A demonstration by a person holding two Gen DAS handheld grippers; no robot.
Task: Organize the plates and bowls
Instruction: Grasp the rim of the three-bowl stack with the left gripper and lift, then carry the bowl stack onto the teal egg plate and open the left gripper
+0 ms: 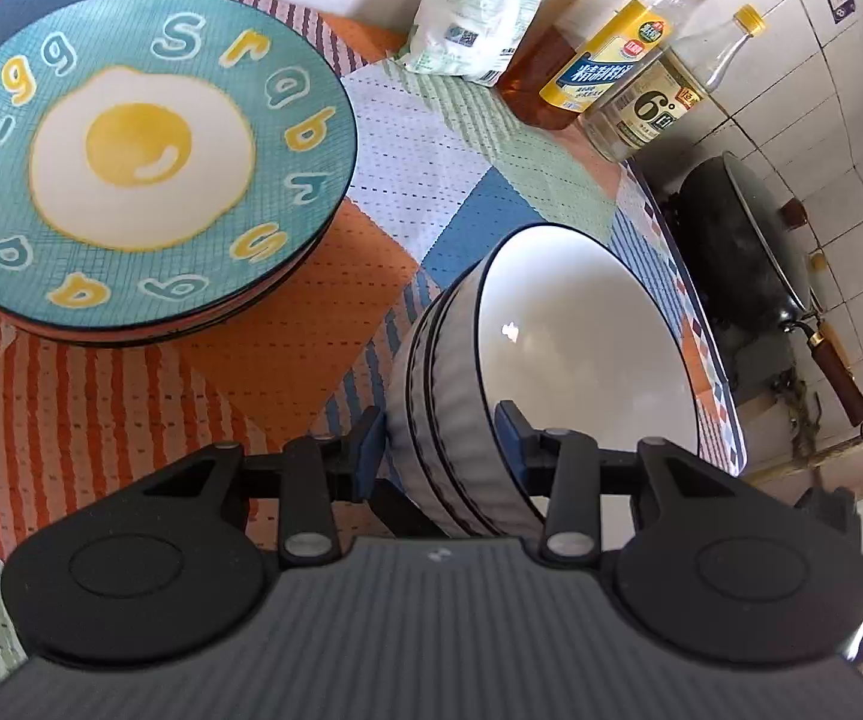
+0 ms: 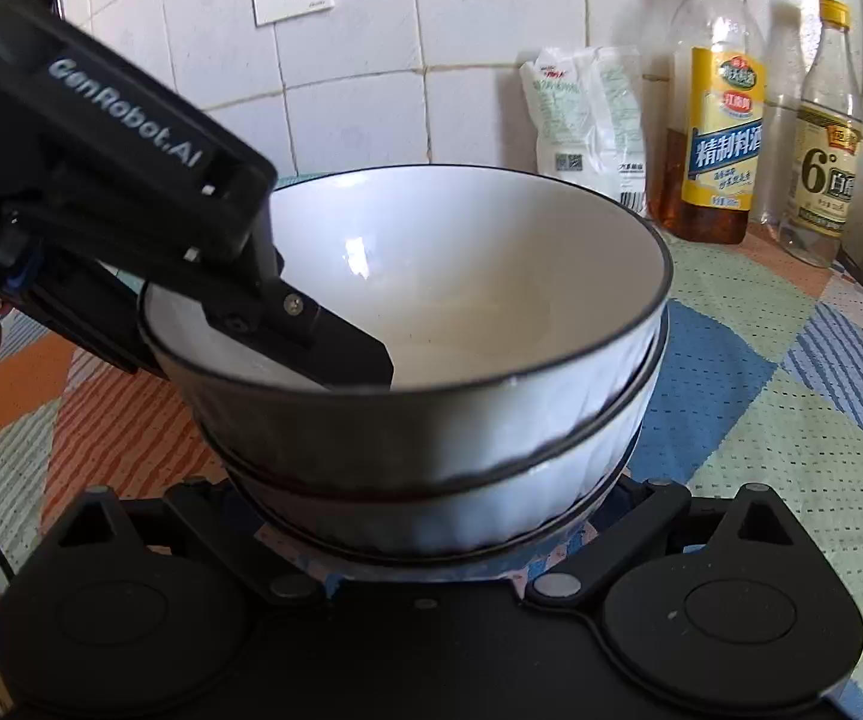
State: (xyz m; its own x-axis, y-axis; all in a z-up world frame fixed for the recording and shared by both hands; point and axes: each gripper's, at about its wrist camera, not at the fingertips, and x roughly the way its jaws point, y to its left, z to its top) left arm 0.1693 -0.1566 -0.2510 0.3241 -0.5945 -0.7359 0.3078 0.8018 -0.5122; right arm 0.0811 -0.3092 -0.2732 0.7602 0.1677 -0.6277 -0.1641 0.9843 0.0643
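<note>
A stack of white ribbed bowls with dark rims [image 1: 587, 348] stands on the patterned cloth. My left gripper [image 1: 440, 447] straddles the near wall of the stack, one finger outside and one inside the top bowl; its grip cannot be told. It shows in the right wrist view [image 2: 335, 354] reaching into the top bowl [image 2: 449, 300] from the left. My right gripper sits low behind the stack, its fingertips hidden by the bowls. A stack of plates [image 1: 131, 156], topped by a teal fried-egg plate, lies to the left.
A white packet [image 1: 479, 6] and two bottles [image 1: 617, 54] [image 1: 665, 102] stand by the tiled wall. A black wok [image 1: 743, 240] sits past the table's right edge. The packet [image 2: 587, 120] and bottles [image 2: 716, 120] also show behind the bowls.
</note>
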